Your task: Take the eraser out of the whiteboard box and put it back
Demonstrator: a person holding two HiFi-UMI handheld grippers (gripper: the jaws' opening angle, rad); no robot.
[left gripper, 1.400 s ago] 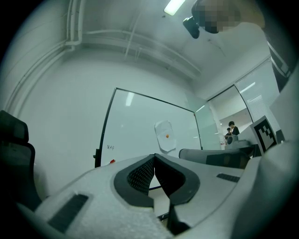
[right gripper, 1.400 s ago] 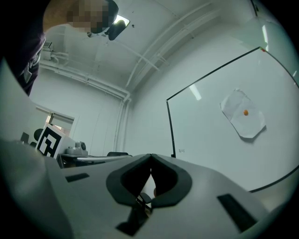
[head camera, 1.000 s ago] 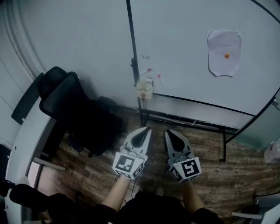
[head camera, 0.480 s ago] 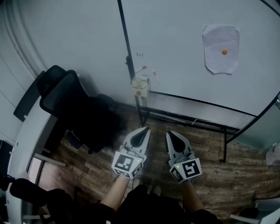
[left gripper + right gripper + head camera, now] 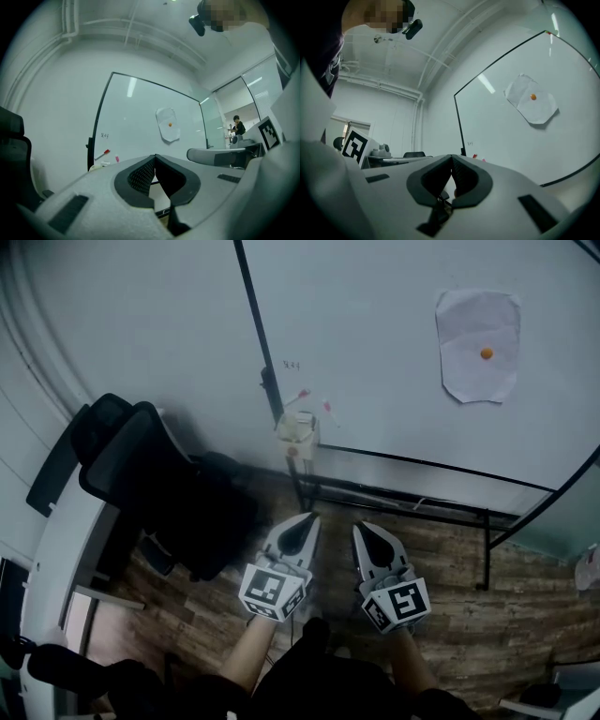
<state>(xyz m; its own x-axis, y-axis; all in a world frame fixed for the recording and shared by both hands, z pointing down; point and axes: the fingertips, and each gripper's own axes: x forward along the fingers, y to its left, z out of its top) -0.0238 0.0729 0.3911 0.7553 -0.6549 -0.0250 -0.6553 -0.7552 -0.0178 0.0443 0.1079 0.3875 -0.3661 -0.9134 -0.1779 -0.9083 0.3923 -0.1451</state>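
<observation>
The small pale whiteboard box (image 5: 295,432) hangs at the lower left corner of the black-framed whiteboard (image 5: 394,381), with red markers (image 5: 302,395) just above it. I cannot make out the eraser; the box's inside is hidden. My left gripper (image 5: 309,517) and right gripper (image 5: 359,527) are held side by side over the wooden floor, well short of the box, pointing toward the board. Both are shut and empty. In the left gripper view the shut jaw tips (image 5: 154,157) sit right of the box (image 5: 101,164). The right gripper (image 5: 452,157) faces the board's left edge.
A black office chair (image 5: 141,484) stands left of the box, beside a white desk edge (image 5: 52,549). A sheet of paper (image 5: 478,334) is pinned to the board by an orange magnet. The board's black stand rails (image 5: 403,498) run along the floor. A person stands far off (image 5: 239,125).
The whiteboard box and board frame have shifted a little leftward in the head view. Both grippers stay shut, side by side, and have moved only slightly.
</observation>
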